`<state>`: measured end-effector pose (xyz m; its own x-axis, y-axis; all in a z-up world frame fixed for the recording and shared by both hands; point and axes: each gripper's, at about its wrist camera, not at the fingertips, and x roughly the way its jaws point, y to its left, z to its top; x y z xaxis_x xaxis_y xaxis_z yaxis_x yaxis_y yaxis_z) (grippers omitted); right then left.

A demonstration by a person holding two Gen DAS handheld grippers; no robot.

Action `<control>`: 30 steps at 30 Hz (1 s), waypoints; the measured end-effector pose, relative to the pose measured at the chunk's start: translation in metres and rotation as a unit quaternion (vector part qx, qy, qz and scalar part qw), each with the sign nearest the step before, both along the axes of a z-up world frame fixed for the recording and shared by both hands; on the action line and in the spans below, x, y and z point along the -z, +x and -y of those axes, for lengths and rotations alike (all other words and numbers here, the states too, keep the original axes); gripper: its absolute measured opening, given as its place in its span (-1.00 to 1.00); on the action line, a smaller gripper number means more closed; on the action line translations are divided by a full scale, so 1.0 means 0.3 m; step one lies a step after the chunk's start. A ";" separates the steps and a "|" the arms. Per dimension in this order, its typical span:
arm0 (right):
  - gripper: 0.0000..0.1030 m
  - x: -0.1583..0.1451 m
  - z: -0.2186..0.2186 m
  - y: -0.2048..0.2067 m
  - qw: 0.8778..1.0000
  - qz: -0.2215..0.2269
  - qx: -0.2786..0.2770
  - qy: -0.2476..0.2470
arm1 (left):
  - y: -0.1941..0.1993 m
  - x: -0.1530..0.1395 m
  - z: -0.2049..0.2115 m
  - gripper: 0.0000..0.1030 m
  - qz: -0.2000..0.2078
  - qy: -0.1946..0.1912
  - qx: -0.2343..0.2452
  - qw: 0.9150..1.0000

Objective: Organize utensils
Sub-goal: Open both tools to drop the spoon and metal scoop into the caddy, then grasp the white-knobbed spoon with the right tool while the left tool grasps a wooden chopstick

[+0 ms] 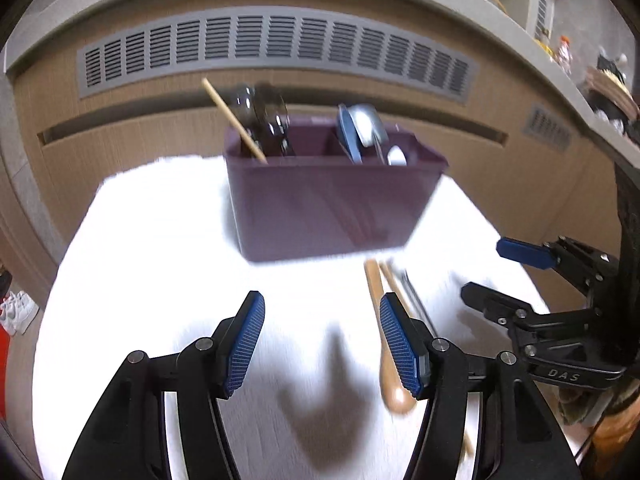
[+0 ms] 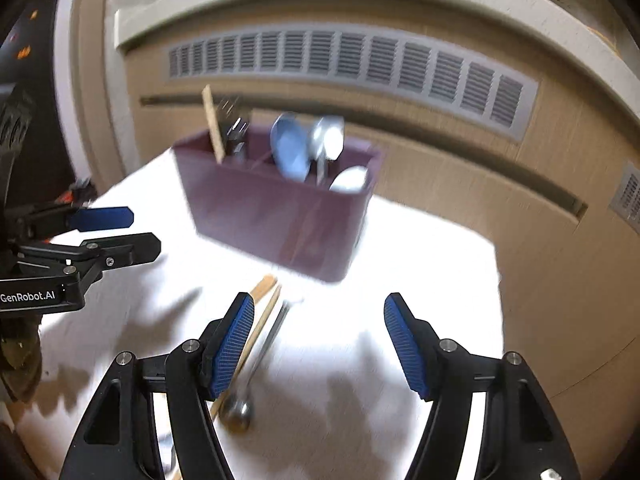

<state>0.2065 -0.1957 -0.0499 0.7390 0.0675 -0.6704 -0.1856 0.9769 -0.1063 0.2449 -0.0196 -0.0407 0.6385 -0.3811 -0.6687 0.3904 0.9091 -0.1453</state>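
while both claws hang over the white table point(image 1: 160, 240), the left gripper point(image 1: 322, 344) and right gripper point(image 2: 319, 344) stand partly open, gripping nothing. a wooden spoon point(image 1: 390, 380) lies just behind the left claw's right finger; beside it lie one wooden stick point(image 2: 256, 332) and one metal spoon point(image 2: 240, 408), by the right claw's left finger. beyond them sits a maroon caddy point(image 1: 320, 208) with two compartments: left holds one stick and dark forks, right holds three spoons.
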 end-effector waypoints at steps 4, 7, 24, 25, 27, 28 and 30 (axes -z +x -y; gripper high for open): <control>-0.07 0.068 -0.048 -0.014 0.999 -0.040 -0.014 -0.010 | -0.065 0.027 -0.014 0.34 -0.012 -0.001 -0.004 1.000; -0.25 0.096 -0.054 0.043 0.998 -0.065 -0.010 0.010 | -0.088 0.033 -0.022 0.34 -0.019 -0.013 -0.009 1.000; -0.61 0.147 -0.058 0.209 0.995 -0.095 0.038 0.023 | -0.101 0.038 -0.052 0.38 -0.050 -0.027 -0.001 0.998; -0.61 0.135 -0.043 0.186 0.995 -0.088 0.038 0.024 | -0.096 0.037 -0.034 0.37 -0.055 -0.033 0.011 0.998; -0.61 0.115 -0.004 0.142 0.996 -0.076 0.044 0.028 | -0.072 0.033 0.027 0.23 -0.070 -0.041 0.031 0.996; -0.61 0.103 0.005 0.128 0.996 -0.073 0.047 0.030 | -0.054 0.033 0.067 0.01 -0.076 -0.040 0.040 0.996; -0.61 0.088 0.045 0.103 0.996 -0.066 0.053 0.040 | -0.013 0.038 0.138 -0.28 -0.086 -0.032 0.048 0.995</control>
<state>0.2374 -0.2091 -0.0764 0.6512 0.0508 -0.7572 -0.0876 0.9961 -0.0085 0.2410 -0.0611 -0.0521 0.4748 -0.4797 -0.7378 0.4386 0.8558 -0.2741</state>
